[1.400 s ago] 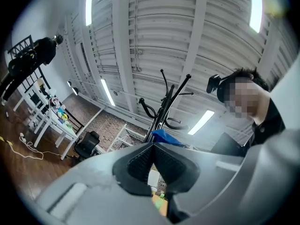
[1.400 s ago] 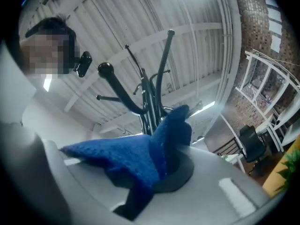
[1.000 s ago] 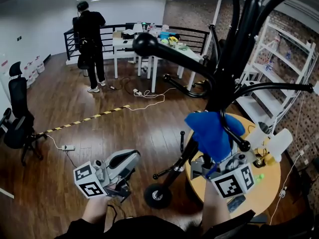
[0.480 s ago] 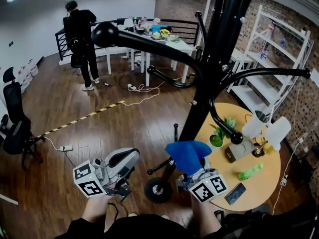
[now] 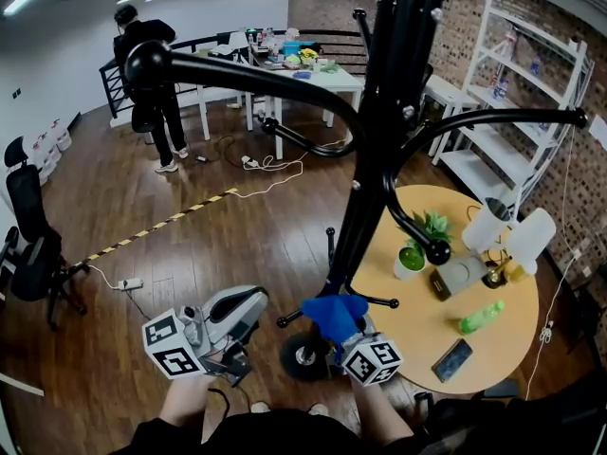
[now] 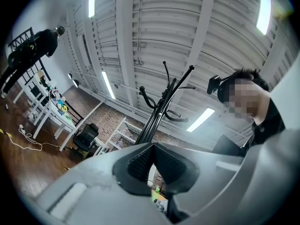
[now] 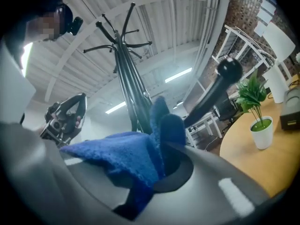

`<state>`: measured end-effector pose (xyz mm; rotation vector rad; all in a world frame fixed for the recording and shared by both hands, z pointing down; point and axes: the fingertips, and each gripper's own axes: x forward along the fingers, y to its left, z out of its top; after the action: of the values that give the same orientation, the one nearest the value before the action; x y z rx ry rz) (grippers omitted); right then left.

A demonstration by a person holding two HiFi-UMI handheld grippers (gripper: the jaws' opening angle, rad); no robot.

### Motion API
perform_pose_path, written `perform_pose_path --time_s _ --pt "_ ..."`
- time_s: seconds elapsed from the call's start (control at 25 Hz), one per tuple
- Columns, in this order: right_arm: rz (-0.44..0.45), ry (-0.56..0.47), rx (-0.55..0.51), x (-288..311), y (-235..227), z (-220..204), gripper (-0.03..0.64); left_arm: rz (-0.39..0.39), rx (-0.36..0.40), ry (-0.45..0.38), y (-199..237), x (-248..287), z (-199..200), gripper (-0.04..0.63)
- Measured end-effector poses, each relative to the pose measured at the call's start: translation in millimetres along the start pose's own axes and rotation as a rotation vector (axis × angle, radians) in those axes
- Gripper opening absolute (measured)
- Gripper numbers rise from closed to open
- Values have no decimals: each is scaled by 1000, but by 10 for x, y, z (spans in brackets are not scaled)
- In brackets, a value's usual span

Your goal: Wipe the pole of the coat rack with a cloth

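Coat rack (image 5: 394, 83) is standing on the dark wood-plank floor (image 5: 237, 226). It's glossy black metal, with a round pole (image 5: 365, 207) leaning across my head view and curved hook arms (image 5: 237, 69) ending in ball knobs.

Cloth (image 5: 331, 312) is blue, fuzzy terry, bunched up. My right tool (image 5: 346, 339) is clamping it: in the right gripper view the jaws are pinching a fold, and the rest is draping over the left side of the grey tool body. Cloth is sitting low on the pole, pressing against it just above the splayed legs and a round black foot (image 5: 302, 358). Right tool is sitting just beneath the cloth, on my side of it.

My left tool (image 6: 152, 159) is hanging well apart from the pole, off to the left over the floor. Its ribbed black pads (image 6: 138, 165) are meeting at the tips with nothing between them.

Round light-wood bench (image 5: 417, 325) is standing just right of the pole. On it a small white pot (image 5: 409, 261) is holding a green leafy plant (image 5: 432, 227). A green bottle (image 5: 481, 317) is lying on its side, and a dark phone (image 5: 451, 359) is lying flat near the edge.
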<state>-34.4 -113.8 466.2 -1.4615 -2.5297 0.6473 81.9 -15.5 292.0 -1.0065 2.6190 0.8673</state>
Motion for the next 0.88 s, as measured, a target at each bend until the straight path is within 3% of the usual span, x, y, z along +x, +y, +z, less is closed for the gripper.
perform_pose_path --time_s 0.16,0.28,0.68,0.88 --pt "-16 15 33 -10 -87 -88 31 5 3 1 4 -8 -14 2" --pt "-2 -21 76 0 -3 88 31 8 8 -7 -2 -24 5 2" --pt "172 -348 -74 131 859 1858 31 23 25 -49 12 -136 100 2" --pt "253 -436 -153 198 1210 2551 31 39 43 -104 52 -281 232 2"
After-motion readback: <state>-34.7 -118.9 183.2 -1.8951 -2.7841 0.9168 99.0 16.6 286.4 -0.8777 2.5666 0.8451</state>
